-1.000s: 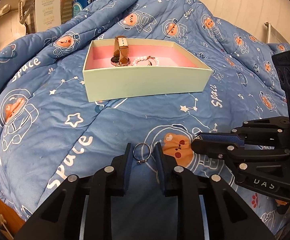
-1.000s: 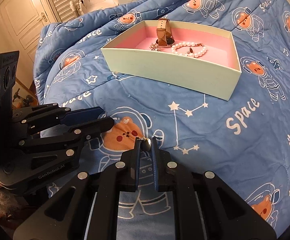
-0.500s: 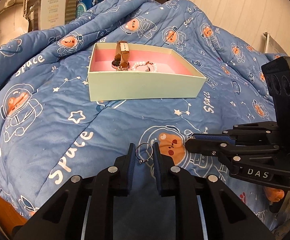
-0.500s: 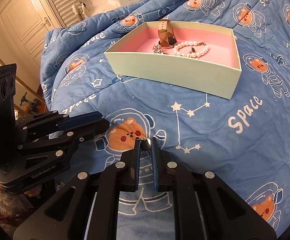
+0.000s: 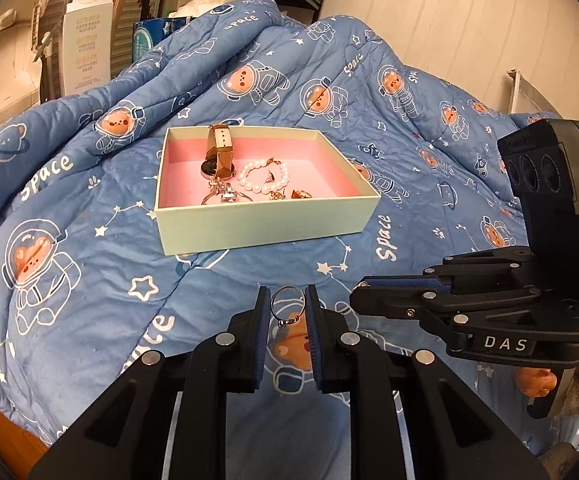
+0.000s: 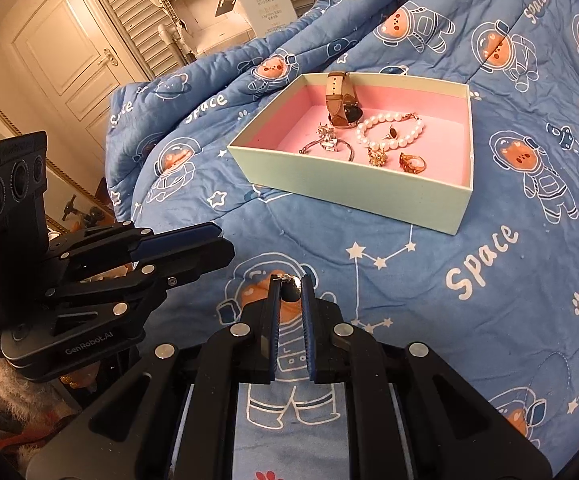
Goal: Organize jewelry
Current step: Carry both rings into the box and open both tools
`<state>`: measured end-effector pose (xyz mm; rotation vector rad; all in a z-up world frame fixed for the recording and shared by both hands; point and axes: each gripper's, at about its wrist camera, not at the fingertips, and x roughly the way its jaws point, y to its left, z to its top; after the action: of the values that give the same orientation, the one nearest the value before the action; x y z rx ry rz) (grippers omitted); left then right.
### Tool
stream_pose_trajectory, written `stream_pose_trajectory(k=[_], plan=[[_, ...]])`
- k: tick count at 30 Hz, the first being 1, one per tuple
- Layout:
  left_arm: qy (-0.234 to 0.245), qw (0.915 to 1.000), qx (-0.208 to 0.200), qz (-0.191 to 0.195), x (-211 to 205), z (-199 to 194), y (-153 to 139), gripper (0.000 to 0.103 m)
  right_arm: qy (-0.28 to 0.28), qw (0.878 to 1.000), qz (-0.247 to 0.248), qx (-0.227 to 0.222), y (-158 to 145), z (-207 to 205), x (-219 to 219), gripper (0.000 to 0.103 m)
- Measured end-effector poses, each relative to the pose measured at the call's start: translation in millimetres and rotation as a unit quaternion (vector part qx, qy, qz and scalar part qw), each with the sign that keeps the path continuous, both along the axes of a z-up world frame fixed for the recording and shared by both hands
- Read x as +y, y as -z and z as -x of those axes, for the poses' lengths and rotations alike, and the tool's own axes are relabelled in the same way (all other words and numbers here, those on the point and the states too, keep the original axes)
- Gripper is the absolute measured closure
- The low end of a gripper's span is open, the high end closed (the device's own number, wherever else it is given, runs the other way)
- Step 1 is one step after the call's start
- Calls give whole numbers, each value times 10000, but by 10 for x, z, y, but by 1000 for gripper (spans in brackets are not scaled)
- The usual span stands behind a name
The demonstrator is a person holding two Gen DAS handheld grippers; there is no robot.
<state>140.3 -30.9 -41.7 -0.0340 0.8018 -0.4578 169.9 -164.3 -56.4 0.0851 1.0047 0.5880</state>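
Over the last second both grippers had risen from the quilt, so the box [image 5: 263, 222] sat lower and its floor showed. The left gripper [image 5: 287, 310] pinched a silver ring [image 5: 286, 304] at lower centre; the right gripper [image 6: 288, 290] pinched a small dark, silver-tipped piece [image 6: 289, 289]. Both pieces seemed lifted clear, ready to be carried to the box with the watch [image 6: 339, 102] and pearl bracelet [image 6: 389, 130]. A blue space-bear quilt [image 5: 89, 280] covered the bed; a white door [image 6: 65, 48] stood at upper left.
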Motion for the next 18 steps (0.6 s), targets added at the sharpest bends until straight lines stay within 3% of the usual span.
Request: stream_pose_trajectory(k=[8, 18], plan=[[77, 9999, -58, 35, -64, -252, -176, 86, -60, 9995, 157, -274, -188, -167, -18, 92], [32, 9992, 360, -158, -122, -805, -217, 86, 16, 9982, 405, -433, -326, -579, -76, 92]])
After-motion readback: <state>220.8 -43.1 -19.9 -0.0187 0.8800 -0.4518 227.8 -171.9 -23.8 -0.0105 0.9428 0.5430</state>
